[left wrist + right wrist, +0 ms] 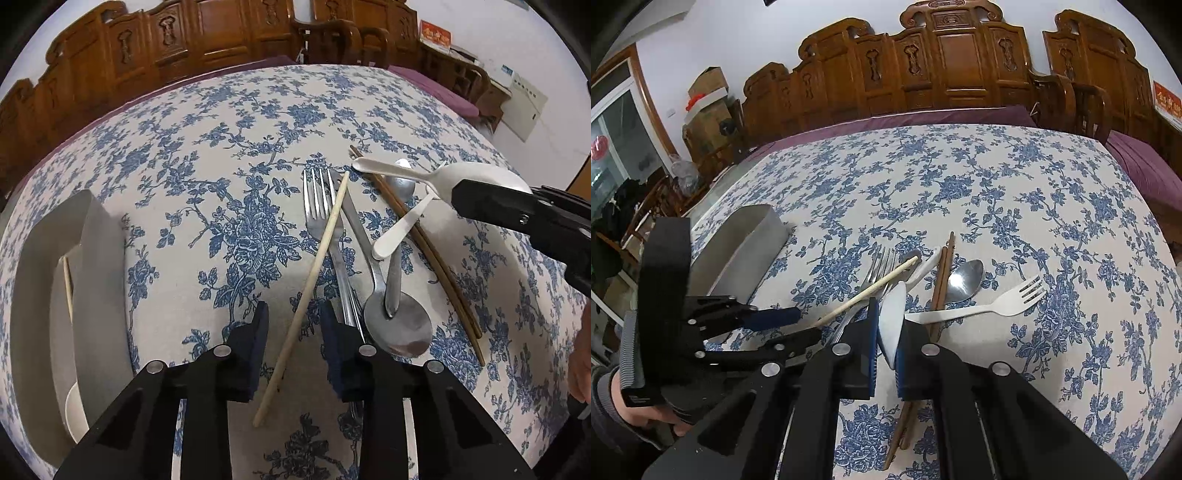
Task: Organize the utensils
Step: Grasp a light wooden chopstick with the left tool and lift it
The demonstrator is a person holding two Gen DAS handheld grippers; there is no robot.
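A pile of utensils lies on the floral tablecloth. My left gripper is open, its fingers on either side of a pale wooden chopstick that lies across a metal fork. Beside these are a metal spoon, dark brown chopsticks and a white plastic fork. My right gripper is shut on the bowl of a white ceramic spoon, also seen in the left wrist view, held a little above the pile.
A white divided utensil tray stands at the left, holding a pale chopstick and a white spoon. It also shows in the right wrist view. Carved wooden chairs line the far table edge.
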